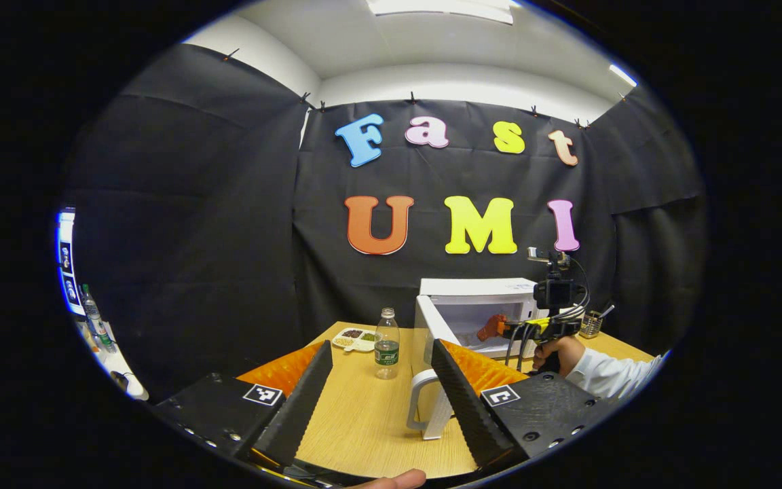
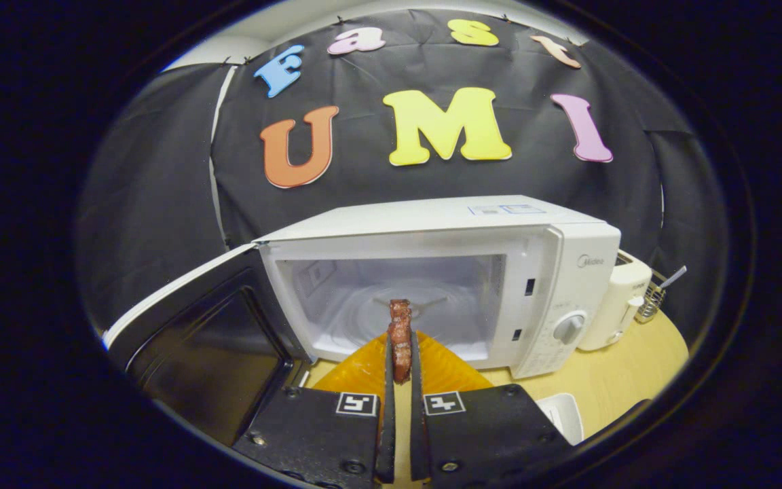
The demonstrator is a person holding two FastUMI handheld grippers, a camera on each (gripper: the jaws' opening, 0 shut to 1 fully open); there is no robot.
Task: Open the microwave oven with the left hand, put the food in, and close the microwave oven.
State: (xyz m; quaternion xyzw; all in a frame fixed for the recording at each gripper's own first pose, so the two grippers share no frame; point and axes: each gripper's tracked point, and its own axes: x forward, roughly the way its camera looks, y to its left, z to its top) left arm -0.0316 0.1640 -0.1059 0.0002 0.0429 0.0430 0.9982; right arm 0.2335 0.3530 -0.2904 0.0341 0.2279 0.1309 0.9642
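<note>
Food sits pinched in your right gripper at the open microwave mouth; release early and it drops on the sill. Your left gripper, spread empty, could bump the door.

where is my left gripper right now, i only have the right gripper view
observer: The left gripper hangs over the light wooden table, back from the oven, with its jaws wide open and nothing between them.
operator: ok anything standing near it that i could knock over
observer: Yes, a clear plastic water bottle with a green label stands upright on the table ahead of the jaws, just left of the open white microwave door.
</note>
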